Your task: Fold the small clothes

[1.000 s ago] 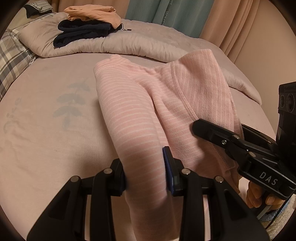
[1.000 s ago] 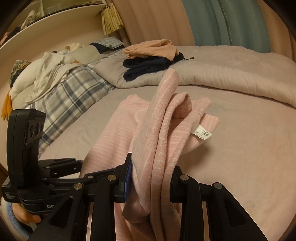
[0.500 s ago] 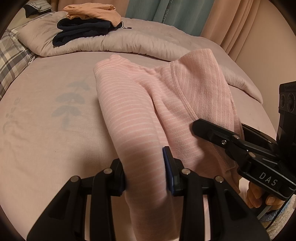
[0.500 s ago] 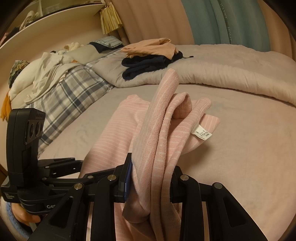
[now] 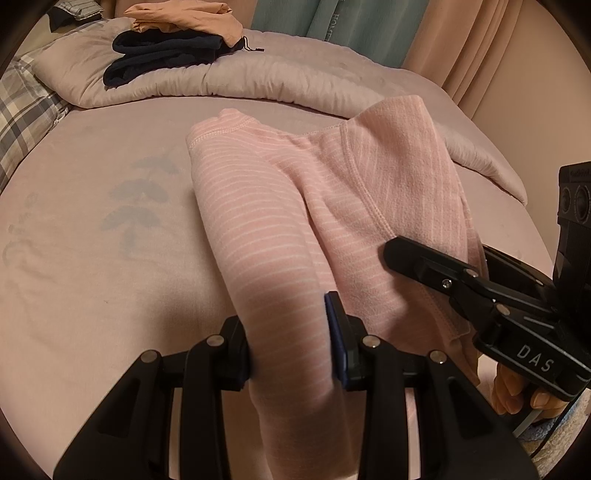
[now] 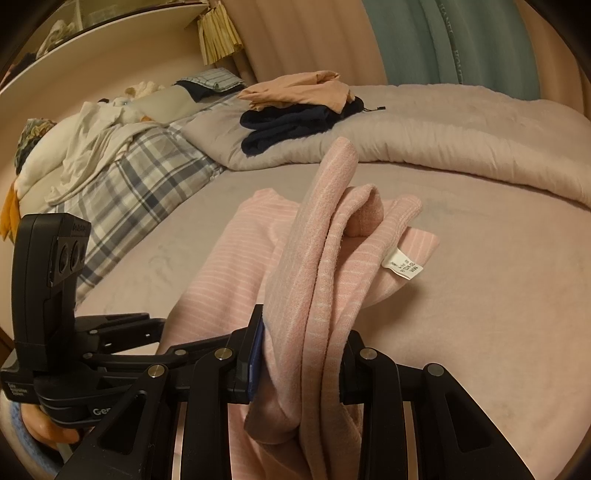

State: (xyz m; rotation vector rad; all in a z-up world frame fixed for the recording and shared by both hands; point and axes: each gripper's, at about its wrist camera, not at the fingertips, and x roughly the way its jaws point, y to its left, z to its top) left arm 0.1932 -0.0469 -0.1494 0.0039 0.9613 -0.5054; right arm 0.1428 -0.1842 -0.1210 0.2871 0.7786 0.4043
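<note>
A pink garment with thin white stripes [image 5: 258, 206] lies stretched over the bed, its far end resting on the sheet. My left gripper [image 5: 291, 339] is shut on a bunched part of it at the near edge. In the right wrist view the same pink garment [image 6: 325, 258] rises in thick folds, a white care label [image 6: 402, 269] hanging from one fold. My right gripper [image 6: 301, 362] is shut on those folds. The right gripper [image 5: 472, 291] also shows in the left wrist view at the garment's right side, and the left gripper [image 6: 122, 332] appears low on the left in the right wrist view.
A pale pink sheet [image 5: 92, 240] covers the bed. A rolled quilt [image 5: 295, 74] runs along the far side with folded dark blue clothes [image 5: 166, 55] and a peach garment [image 5: 184, 14] on it. A plaid blanket [image 6: 122, 184] and loose white clothes [image 6: 85, 136] lie left.
</note>
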